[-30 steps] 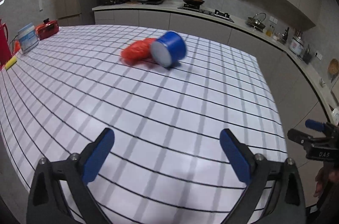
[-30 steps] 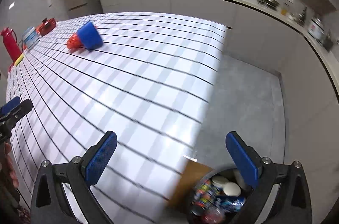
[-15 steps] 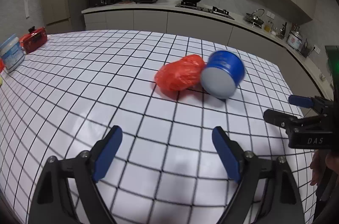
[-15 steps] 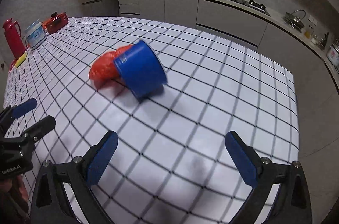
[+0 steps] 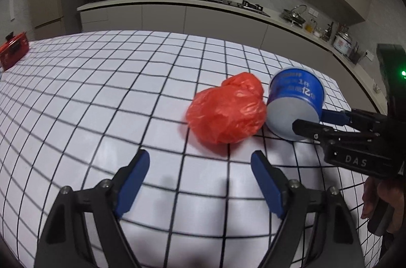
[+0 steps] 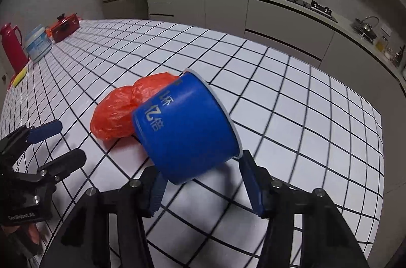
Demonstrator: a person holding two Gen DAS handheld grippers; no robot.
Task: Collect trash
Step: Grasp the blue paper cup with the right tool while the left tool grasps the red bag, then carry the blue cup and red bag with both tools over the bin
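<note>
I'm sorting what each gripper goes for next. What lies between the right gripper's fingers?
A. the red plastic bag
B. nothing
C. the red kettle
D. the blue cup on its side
D: the blue cup, tipped on its side, sits between the right gripper fingers, which have just been closing.

Both cams are wrist-mounted fisheyes, looking forward along their own fingers and angled down at the checked table (image 5: pixel 101 95).

Left wrist view: sits low over the near table edge, facing the back counter (image 5: pixel 177 1). Bag (image 5: pixel 225 110) lies just ahead of its fingers, cup (image 5: pixel 294 100) further right. Right gripper (image 5: pixel 308 122) enters from the right edge.

Right wrist view: closer in, cup (image 6: pixel 185 126) fills the centre right at its fingers, bag (image 6: pixel 119 110) behind it to the left. Left gripper (image 6: pixel 61 143) shows at the left edge.

Overlap: cup, bag, table grid, counter with stove and pots, and the red box (image 6: pixel 63 27) at the far left end.
</note>
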